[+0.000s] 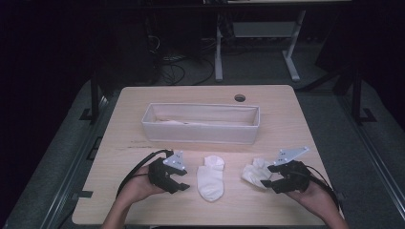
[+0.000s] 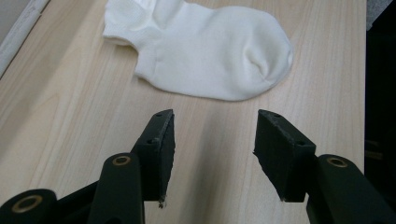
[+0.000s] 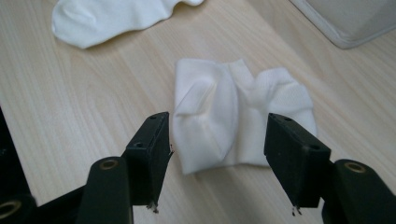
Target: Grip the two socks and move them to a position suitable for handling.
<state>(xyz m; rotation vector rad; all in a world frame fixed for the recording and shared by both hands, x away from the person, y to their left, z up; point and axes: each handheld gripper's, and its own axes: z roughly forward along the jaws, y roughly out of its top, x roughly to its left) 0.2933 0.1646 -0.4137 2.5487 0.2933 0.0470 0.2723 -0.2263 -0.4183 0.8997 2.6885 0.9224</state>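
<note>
A flat white sock (image 1: 210,179) (image 2: 205,51) (image 3: 107,16) lies on the wooden table near its front edge. Just left of it my left gripper (image 1: 180,180) (image 2: 215,135) stands open, jaws pointing at the sock's toe with bare wood between them. A second white sock, folded and rumpled (image 1: 255,172) (image 3: 233,116), lies to the right. My right gripper (image 1: 270,175) (image 3: 217,135) is open at its right side; the sock's near end sits in line with the gap, and the pads do not press on it.
A long white fabric bin (image 1: 200,136) (image 3: 355,18) stands across the middle of the table (image 1: 286,109), behind both socks, with something pale inside. A cable hole (image 1: 239,98) sits at the far edge. Dark floor and desk legs lie beyond.
</note>
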